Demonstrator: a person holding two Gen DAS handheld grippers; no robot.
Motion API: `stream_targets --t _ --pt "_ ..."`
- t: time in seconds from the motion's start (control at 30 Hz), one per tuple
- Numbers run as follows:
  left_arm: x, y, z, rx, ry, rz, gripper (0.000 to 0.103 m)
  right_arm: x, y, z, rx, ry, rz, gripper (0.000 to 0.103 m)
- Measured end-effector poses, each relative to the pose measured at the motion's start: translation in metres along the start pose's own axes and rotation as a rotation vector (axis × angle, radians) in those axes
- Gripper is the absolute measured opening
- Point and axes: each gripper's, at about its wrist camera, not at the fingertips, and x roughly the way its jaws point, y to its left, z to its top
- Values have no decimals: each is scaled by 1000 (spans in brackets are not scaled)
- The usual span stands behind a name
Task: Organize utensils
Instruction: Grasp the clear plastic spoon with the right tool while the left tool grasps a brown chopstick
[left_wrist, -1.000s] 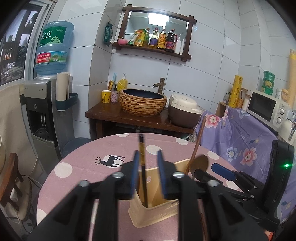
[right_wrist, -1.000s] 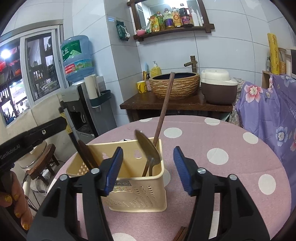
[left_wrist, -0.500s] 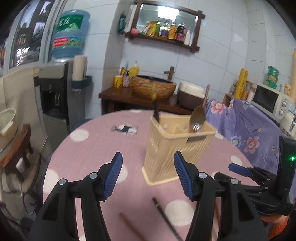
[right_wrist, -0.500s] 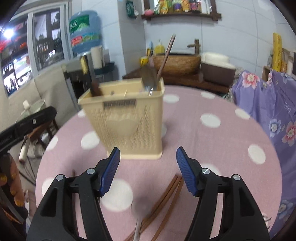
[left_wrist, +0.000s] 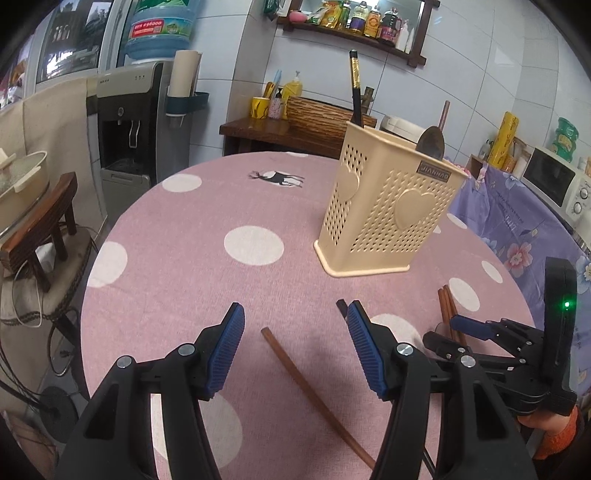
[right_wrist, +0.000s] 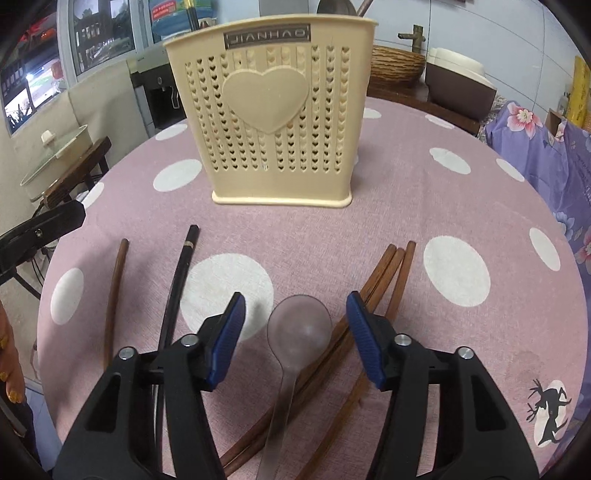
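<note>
A cream utensil holder (left_wrist: 384, 206) (right_wrist: 273, 118) stands on the pink dotted table; a black chopstick (left_wrist: 355, 92), a brown chopstick and a metal spoon (left_wrist: 431, 142) stand in it. My left gripper (left_wrist: 295, 347) is open and empty above a brown chopstick (left_wrist: 314, 398) lying on the table. My right gripper (right_wrist: 295, 332) is open and empty over a clear spoon (right_wrist: 297, 332) that lies on three brown chopsticks (right_wrist: 388, 280). A black chopstick (right_wrist: 177, 291) and a single brown chopstick (right_wrist: 112, 295) lie to its left.
The table (right_wrist: 443, 192) is round with its edge near on all sides. A chair with purple flowered cloth (left_wrist: 517, 221) stands to the right, a stool with a pot (left_wrist: 33, 206) to the left, a water dispenser (left_wrist: 136, 122) behind.
The left gripper let go of the black chopstick into the holder and opened. Both grippers drew back and dropped low over the utensils lying on the table.
</note>
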Motion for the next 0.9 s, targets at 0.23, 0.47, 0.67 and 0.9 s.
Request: stream_targets --t 0.23,0.47,0.67,0.9 --pt "2 1 -7 -7 19 -4 58 3 0 -3 0 2 -5 37" --pt "6 -1 -13 0 43 4 58 -6 -5 -1 31 -27 5 37" --pt "13 1 -22 2 106 39 56 -29 -11 -1 85 -84 24 37" --pt "32 -3 -26 2 186 50 37 -55 -12 -5 113 -148 25 37"
